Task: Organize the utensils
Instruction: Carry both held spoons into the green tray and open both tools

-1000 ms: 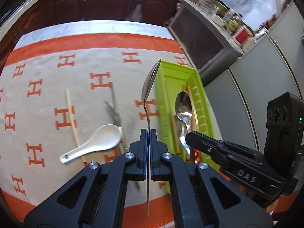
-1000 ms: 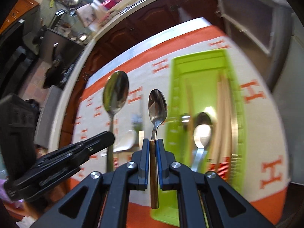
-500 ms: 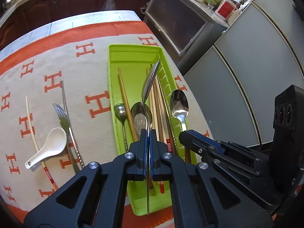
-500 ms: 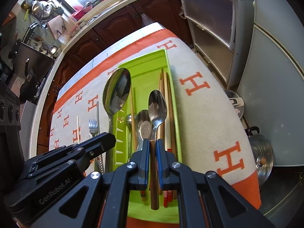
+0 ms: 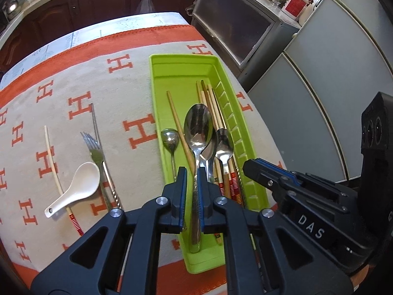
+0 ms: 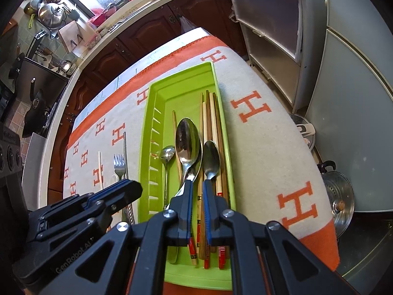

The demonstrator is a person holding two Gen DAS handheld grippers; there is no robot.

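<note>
A: Both grippers seen parted above the tray; left gripper, right gripper. Big spoon laid inside.

B: Fork left on desk. Steel judged stiff, slick; best taken mid-handle

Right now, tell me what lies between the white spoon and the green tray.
Left wrist view: a metal fork lies beside the white spoon, a thin metal rod alongside it; then bare cloth up to the green tray.
</note>
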